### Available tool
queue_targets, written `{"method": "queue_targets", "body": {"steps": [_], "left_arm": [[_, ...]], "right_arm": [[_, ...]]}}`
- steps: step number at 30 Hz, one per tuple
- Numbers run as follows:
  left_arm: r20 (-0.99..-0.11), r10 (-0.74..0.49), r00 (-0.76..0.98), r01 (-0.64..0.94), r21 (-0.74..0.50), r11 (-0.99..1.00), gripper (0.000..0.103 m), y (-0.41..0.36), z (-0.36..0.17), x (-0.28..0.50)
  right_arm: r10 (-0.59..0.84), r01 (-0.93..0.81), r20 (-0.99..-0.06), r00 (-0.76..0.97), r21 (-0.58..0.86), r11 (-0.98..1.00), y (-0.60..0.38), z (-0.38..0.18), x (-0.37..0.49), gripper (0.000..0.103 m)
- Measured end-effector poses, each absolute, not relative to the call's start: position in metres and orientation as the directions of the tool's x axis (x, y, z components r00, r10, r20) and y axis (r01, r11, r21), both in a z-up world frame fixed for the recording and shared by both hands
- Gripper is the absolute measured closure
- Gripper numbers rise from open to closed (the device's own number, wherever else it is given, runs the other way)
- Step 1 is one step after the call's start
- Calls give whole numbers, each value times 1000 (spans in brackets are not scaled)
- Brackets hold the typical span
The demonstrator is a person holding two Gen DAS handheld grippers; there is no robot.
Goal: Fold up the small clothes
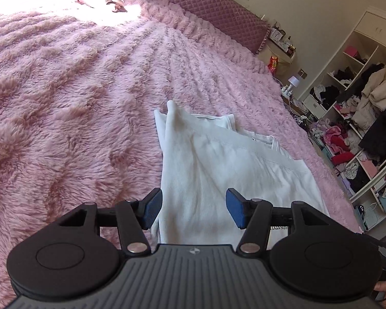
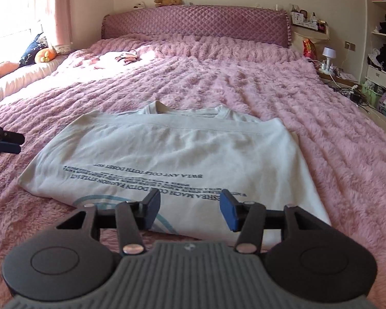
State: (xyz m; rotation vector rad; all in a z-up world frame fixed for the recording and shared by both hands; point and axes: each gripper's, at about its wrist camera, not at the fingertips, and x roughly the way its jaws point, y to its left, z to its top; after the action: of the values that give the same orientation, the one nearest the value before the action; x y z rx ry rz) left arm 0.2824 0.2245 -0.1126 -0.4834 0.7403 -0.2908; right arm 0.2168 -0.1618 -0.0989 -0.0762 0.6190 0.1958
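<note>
I have one bed (image 2: 244,82) under a shaggy pink blanket (image 1: 64,90) filling both views, and on its near part lies one white T-shirt (image 2: 167,154) with dark printed lettering, the thing I am folding. It looks part-way done: the hem has been brought up to just below the collar, making a flat rectangle, so I judge one fold is made and the side folds are left. Near the headboard (image 2: 193,23), well apart from the shirt, a second small pale garment (image 2: 123,57) lies in the sun patch; washed out by glare, it may be more than one piece, and it is untouched. My two tools: the right gripper (image 2: 190,212) hangs over the shirt's near edge, jaws spread with nothing pinched; the left gripper (image 1: 194,211) sits at the shirt's side, jaws likewise spread and empty.
</note>
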Motion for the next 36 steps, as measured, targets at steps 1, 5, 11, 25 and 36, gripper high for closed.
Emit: {"method": "queue_targets", "body": {"steps": [1,5,11,25,36], "left_arm": [[-571,-422,705,75,-531,844,30,229,-114,286],[-541,-472,696,10,-650,760,29,253,-129,307],[-458,-532,712,-63,-796,602,29,278,-161,341],[-395,-630,669,-73,-878,473,29,273,-206,412],[-384,-659,647,-96,-898,430,29,244,-219,470]], "right_arm": [[178,-243,-580,795,-36,969,-142,-98,215,50],[242,-396,-580,778,-153,905,-60,-105,202,49],[287,-544,-545,788,-397,739,45,-135,176,49],[251,-548,-523,815,-553,628,114,-183,204,51],[236,-485,-438,867,-640,596,142,-193,226,50]]}}
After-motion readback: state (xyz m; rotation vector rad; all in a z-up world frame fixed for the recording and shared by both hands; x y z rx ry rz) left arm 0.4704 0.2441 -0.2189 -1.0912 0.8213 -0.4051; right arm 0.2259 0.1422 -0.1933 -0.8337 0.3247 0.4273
